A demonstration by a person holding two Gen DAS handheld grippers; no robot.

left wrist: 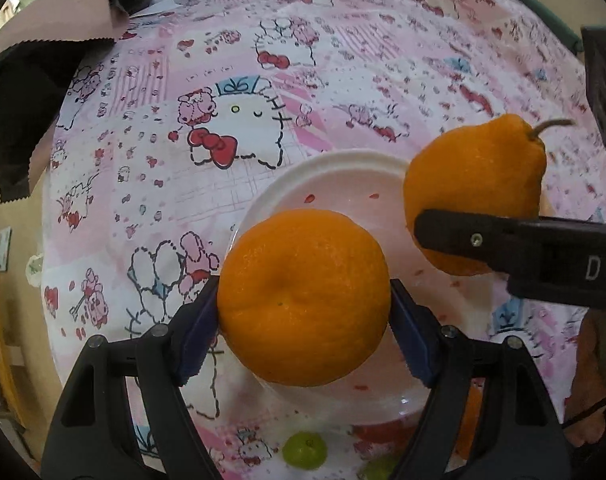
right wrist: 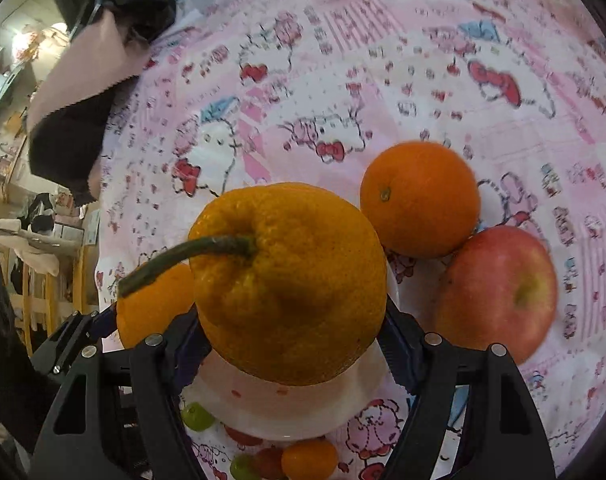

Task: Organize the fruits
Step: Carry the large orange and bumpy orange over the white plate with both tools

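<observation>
From the left wrist, the left tool (left wrist: 304, 312) is clamping a round orange (left wrist: 303, 300) across its middle, hovering over the white plate (left wrist: 343, 164) on the table (left wrist: 343, 60). It looks firm-skinned, moderately heavy, prone to rolling.

From the right wrist, the right tool (right wrist: 293, 320) is gripping a knobby stemmed orange (right wrist: 291, 280) at its broad belly above the plate, well clear of its stem; another orange (right wrist: 421, 198) and an apple (right wrist: 499, 292) are waiting beside.

Round orange (left wrist: 303, 300) and stemmed, necked orange (right wrist: 291, 284) held above white plate (left wrist: 343, 168).
</observation>
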